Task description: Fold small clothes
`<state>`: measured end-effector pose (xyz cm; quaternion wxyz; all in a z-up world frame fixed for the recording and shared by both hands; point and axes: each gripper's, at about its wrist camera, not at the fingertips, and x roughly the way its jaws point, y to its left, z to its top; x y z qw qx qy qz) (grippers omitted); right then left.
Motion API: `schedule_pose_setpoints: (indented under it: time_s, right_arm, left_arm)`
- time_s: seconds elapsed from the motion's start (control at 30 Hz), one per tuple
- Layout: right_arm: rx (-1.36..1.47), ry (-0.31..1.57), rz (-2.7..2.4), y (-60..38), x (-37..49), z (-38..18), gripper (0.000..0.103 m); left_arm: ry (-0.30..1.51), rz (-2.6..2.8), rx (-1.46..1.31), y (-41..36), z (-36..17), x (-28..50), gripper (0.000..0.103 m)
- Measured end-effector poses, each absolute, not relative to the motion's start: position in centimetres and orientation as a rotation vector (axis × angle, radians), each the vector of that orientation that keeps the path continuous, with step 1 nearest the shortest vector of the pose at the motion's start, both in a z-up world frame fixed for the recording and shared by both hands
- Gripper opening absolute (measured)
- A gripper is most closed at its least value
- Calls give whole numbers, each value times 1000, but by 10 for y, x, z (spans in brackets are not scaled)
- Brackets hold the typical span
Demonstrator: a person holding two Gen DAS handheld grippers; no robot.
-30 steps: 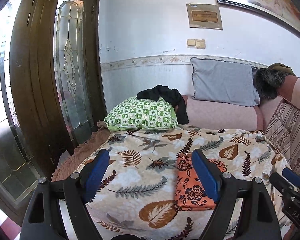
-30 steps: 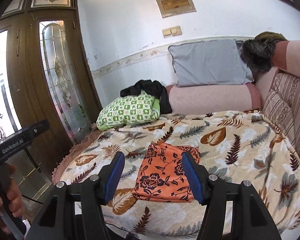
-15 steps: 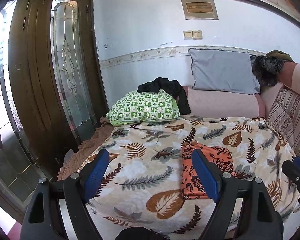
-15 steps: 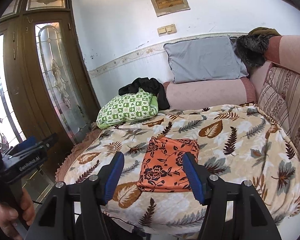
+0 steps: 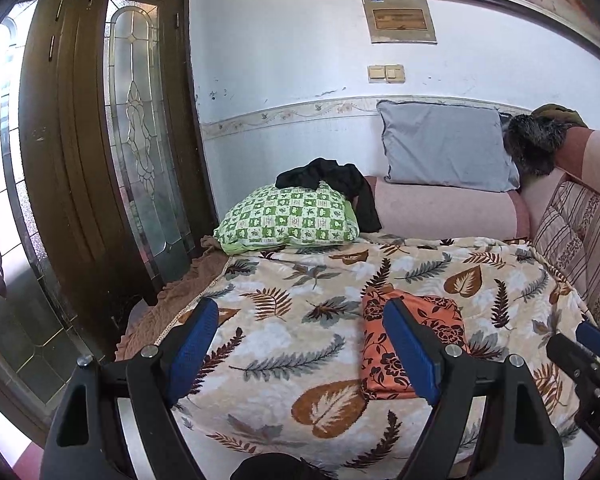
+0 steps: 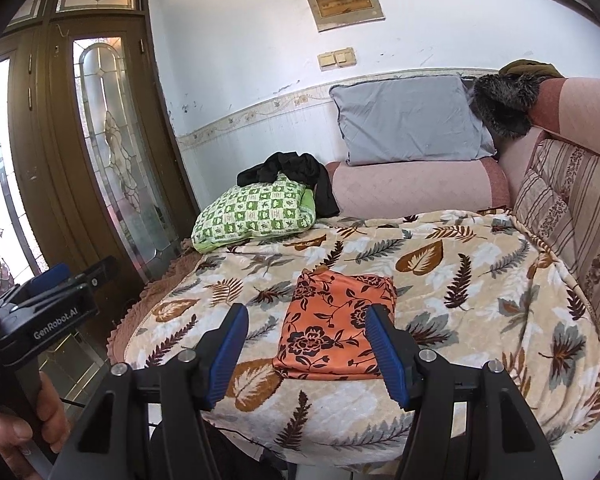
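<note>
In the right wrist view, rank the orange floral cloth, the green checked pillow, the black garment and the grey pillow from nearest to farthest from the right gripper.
1. Orange floral cloth: folded on the leaf-print blanket, straight ahead of the right gripper.
2. Green checked pillow: farther back, to the left.
3. Black garment: draped on that pillow's far side.
4. Grey pillow: against the wall, back right.

A home's living room — cushioned sofa [image 6: 412, 192], blanket [image 6: 480, 280], glass-paned wooden door [image 6: 112, 140].

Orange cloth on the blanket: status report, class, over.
Left gripper and right gripper open, empty. Orange cloth folded flat on leaf blanket. Nothing in the way.
</note>
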<state>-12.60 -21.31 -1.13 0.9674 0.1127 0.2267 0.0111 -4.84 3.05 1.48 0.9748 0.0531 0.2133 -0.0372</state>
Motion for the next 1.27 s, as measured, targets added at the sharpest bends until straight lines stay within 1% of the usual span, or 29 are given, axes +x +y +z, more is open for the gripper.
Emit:
schedule_pose_setpoints:
  time_s: [0.73, 0.77, 0.83, 0.87, 1.1, 1.27]
  right_arm:
    - [192, 477, 67, -199, -112, -23, 65]
    - [193, 480, 68, -199, -111, -24, 65]
    - [199, 488, 69, -199, -107, -27, 65]
    - [201, 492, 69, -200, -105, -28, 65]
    - [221, 517, 61, -208, -91, -37, 65]
    - [241, 540, 51, -217, -76, -47, 65]
  left_arm:
    - [365, -108, 106, 28, 20, -50, 85]
    - [362, -101, 113, 27, 20, -49, 86]
    - [350, -81, 126, 24, 19, -48, 100]
    - [340, -77, 129, 24, 19, -49, 103]
    - [323, -85, 137, 18, 16, -40, 103]
    - [374, -128, 136, 9, 4, -22, 103]
